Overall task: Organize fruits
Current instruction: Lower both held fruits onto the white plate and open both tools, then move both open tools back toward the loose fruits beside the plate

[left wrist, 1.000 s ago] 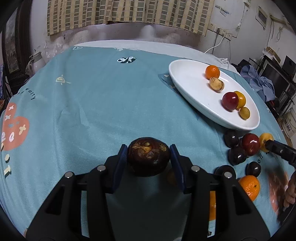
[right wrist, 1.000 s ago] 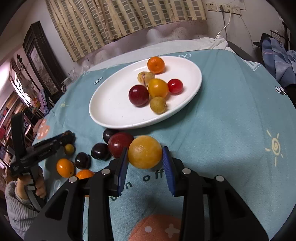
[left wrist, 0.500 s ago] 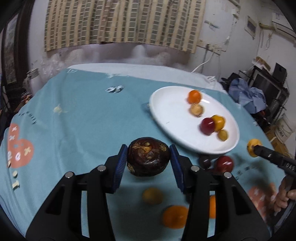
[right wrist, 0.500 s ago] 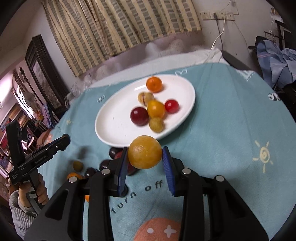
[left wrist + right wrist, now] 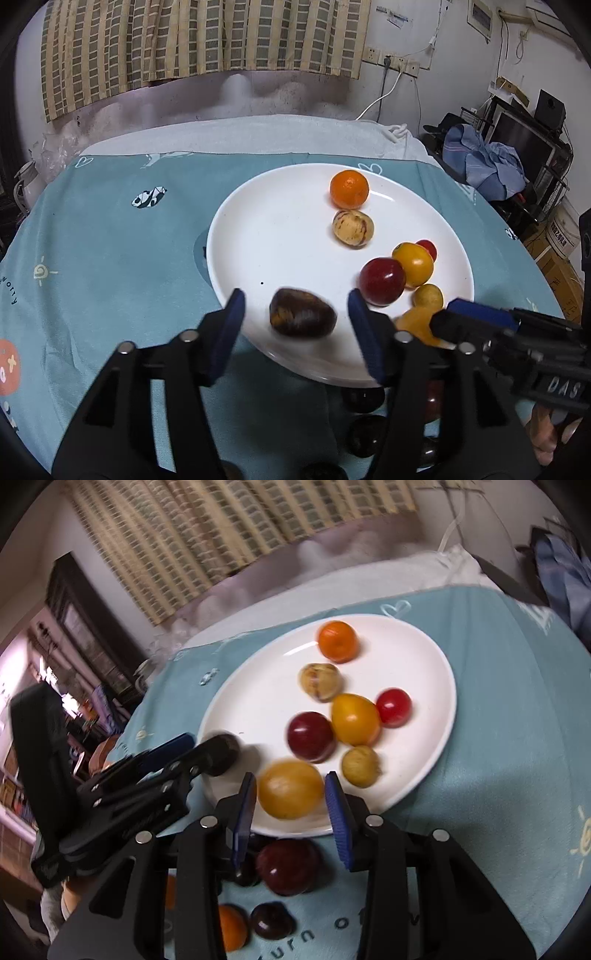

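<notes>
Fruit (image 5: pixel 364 400) half-hidden beneath left gripper (image 5: pixel 295 321)

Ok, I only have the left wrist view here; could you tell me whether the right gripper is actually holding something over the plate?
Observer: Yes. The right wrist view shows the right gripper with a yellow fruit between its pads, above the near edge of the white plate.
Operator: Thank you. Something red is half hidden at the back of the pile for me.
Observer: That is a small red tomato, whole and round, right beside the yellow-orange fruit.
Operator: And what is left on the cloth?
Observer: At least a dark red plum, a smaller dark fruit and an orange, all on the near side of the plate.
</notes>
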The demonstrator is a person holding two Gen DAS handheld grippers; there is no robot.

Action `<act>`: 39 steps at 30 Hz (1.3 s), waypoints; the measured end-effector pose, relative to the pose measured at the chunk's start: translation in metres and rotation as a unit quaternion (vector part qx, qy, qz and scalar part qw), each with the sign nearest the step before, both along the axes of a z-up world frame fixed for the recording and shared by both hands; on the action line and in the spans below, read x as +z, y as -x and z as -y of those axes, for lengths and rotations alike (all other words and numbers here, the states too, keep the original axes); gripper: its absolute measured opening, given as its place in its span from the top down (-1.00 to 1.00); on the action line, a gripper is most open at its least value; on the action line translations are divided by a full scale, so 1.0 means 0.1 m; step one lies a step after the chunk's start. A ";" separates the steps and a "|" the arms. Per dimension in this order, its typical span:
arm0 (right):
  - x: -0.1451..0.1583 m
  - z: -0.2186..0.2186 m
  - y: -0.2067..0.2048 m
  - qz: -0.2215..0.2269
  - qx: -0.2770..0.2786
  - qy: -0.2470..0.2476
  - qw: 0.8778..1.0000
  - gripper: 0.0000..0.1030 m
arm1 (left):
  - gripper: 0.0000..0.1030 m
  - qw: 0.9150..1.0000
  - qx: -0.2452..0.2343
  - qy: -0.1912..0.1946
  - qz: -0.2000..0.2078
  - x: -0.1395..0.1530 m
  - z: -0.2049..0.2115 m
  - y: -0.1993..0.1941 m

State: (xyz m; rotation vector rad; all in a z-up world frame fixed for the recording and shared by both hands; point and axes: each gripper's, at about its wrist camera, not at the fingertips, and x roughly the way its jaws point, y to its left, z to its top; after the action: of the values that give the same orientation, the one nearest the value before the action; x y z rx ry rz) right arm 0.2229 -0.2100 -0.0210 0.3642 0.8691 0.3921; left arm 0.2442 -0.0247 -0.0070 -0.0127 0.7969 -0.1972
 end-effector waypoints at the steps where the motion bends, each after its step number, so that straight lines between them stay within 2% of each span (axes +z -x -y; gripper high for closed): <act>1: 0.02 0.03 0.01 0.005 -0.005 -0.001 1.000 0.22 | -0.24 1.000 -0.001 -0.001 0.002 0.01 -0.01 0.02; 2: 0.05 0.09 0.03 0.010 -0.014 -0.004 1.000 0.19 | -0.25 1.000 0.000 0.000 0.006 0.02 -0.03 0.04; 4: 0.08 0.16 0.09 0.017 -0.027 -0.016 0.999 -0.11 | -0.28 1.000 0.003 0.002 0.014 0.08 -0.09 0.11; 6: 0.12 0.23 0.19 0.028 -0.032 -0.020 0.999 -0.17 | -0.30 1.000 0.009 0.002 0.022 0.12 -0.16 0.20; 9: 0.17 0.25 0.35 0.040 -0.030 -0.013 0.999 -0.20 | -0.52 0.999 0.027 -0.008 0.034 0.15 -0.30 0.40; 15: 0.12 0.23 0.72 0.040 -0.019 -0.007 0.999 -0.21 | -0.53 0.999 0.029 -0.013 0.028 0.00 -0.49 0.88; 20: 0.09 0.23 0.77 0.038 -0.022 -0.001 0.999 -0.23 | -0.55 0.997 0.008 -0.057 0.048 -0.05 -0.41 1.17; 29: 0.07 0.30 0.73 0.023 -0.036 0.003 0.999 -0.23 | -0.55 0.999 -0.027 -0.040 0.024 -0.11 -0.33 1.12; 39: -0.01 0.18 0.70 0.011 -0.008 0.018 1.000 -0.23 | -0.55 0.997 -0.050 -0.050 0.010 -0.19 -0.18 1.11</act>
State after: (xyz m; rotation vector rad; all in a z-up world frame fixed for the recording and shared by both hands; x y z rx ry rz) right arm 0.1527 -0.2276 -0.0216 0.3333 0.8491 0.3642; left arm 0.1336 -0.0068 -0.0257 0.1238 0.7869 -0.2505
